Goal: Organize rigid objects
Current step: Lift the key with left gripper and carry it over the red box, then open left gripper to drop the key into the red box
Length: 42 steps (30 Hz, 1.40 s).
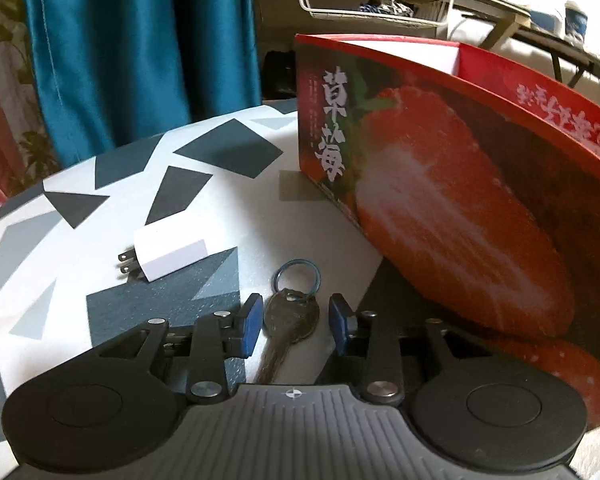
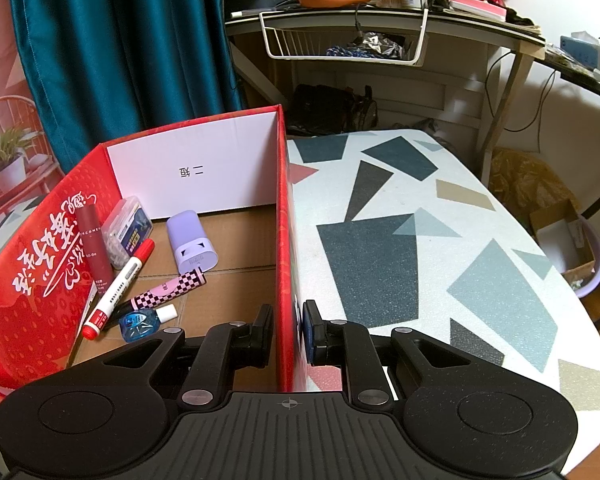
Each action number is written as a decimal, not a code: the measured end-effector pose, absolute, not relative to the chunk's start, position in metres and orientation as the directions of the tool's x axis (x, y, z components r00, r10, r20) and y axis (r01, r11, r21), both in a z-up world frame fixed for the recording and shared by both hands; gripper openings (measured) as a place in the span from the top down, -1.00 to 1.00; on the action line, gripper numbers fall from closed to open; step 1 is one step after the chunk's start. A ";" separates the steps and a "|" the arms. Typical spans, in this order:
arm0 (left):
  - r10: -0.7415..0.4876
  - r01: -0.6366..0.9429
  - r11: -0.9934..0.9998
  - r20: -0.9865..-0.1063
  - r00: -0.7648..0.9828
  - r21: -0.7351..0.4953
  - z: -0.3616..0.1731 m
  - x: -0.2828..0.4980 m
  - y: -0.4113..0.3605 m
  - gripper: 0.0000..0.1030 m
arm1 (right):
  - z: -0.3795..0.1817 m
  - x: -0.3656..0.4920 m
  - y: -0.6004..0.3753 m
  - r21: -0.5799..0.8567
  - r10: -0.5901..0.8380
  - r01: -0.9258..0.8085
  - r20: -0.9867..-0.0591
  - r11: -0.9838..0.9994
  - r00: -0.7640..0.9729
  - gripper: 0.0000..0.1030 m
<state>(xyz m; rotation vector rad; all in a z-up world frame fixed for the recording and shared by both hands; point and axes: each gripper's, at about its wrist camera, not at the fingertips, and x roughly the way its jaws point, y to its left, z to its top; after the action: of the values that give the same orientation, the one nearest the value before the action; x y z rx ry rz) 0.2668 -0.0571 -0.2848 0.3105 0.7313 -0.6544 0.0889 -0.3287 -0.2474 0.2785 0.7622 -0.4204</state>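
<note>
On table [image 1: 228, 216]: key [image 1: 290, 322] lay between left gripper's [image 1: 294, 322] parted jaws, unpinched, awaiting pickup; right gripper [image 2: 288, 330] clamped box [image 2: 286, 240] wall, apparently steadying it; charger [image 1: 172, 252] beside.

key [image 1: 290, 330]: dark metal, blue ring, flat on counter [image 1: 228, 216], apart from blue pads | white charger [image 1: 168, 254]: lying on its side, prongs left | red strawberry box [image 2: 282, 240]: open, holding marker, tubes, eye drops

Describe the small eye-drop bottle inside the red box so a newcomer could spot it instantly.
Start at the red strawberry-printed cardboard box. On its brown floor, beside the red-capped white marker, lies the small blue transparent bottle. Unlike its neighbours, it is see-through blue with a white cap.
</note>
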 end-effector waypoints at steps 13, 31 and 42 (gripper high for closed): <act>-0.463 0.654 0.756 -0.670 0.580 0.044 -0.276 0.255 -0.053 0.38 | -0.247 0.089 -0.328 0.092 -0.266 0.464 -0.715 0.881 0.647 0.68; -0.597 0.693 0.718 -0.459 0.658 0.059 -0.176 0.245 -0.069 0.38 | -0.247 0.089 -0.329 0.092 -0.266 0.464 -0.715 0.881 0.647 0.68; -0.671 0.794 0.600 -0.480 0.566 0.096 -0.176 0.239 -0.130 0.38 | -0.248 0.089 -0.329 0.092 -0.266 0.464 -0.715 0.881 0.647 0.68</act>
<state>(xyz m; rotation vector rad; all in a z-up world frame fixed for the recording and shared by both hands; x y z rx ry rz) 0.2389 -0.1298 -0.1756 0.3187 0.4215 -0.8783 0.0891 -0.3286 -0.2475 0.2785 0.7622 -0.4210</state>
